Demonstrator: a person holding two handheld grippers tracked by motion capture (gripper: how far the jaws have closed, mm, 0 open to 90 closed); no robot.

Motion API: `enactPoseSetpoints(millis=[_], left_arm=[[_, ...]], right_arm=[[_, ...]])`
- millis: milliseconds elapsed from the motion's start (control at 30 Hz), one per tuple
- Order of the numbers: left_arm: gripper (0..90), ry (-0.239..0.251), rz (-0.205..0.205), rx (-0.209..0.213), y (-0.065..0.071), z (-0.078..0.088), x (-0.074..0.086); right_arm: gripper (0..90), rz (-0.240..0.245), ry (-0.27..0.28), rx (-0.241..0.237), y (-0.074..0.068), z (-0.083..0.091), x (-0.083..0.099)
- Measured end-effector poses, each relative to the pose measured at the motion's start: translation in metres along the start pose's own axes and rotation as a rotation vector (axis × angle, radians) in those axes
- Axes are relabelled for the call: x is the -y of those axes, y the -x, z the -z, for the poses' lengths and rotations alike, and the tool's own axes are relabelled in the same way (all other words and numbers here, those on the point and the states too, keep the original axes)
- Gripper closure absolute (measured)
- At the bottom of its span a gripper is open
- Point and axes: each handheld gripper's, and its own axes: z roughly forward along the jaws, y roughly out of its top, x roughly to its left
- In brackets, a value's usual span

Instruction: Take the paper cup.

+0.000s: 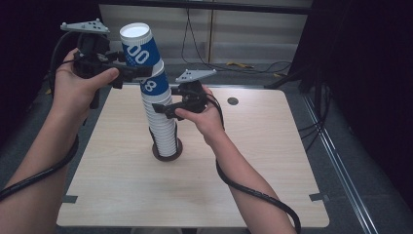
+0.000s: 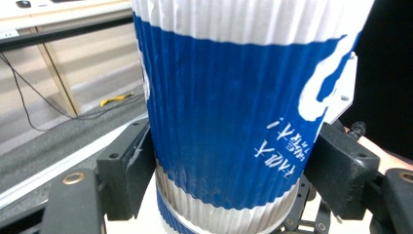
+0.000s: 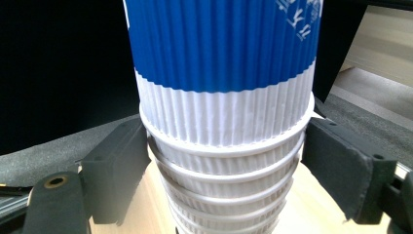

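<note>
Clamping the top blue-and-white ribbed paper cup (image 1: 138, 51), the left tool (image 1: 127, 73) held it tilted above the tall stack of nested paper cups (image 1: 164, 127) on the pale wooden table (image 1: 253, 161). The right tool (image 1: 163, 108) straddled the stack lower down — pads seemingly touching its rims, though contact was hard to judge.
</note>
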Motion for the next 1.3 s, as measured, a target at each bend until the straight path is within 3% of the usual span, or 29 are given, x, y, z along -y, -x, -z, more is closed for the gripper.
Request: enactPoseSetpoints(millis=[367, 767, 1300], left_arm=[[24.4, 0.007, -0.016, 0.033, 0.012, 0.008, 0.002], [24.4, 0.01, -0.043, 0.08, 0.029, 0.01, 0.006], [24.6, -0.002, -0.064, 0.146, 0.049, -0.001, 0.018]], right_arm=[[16.6, -0.001, 0.001, 0.003, 0.0, 0.001, 0.003], [14.3, -0.001, 0.001, 0.01, 0.002, 0.014, 0.008], [13.9, -0.001, -0.013, -0.003, 0.005, 0.026, 0.018]])
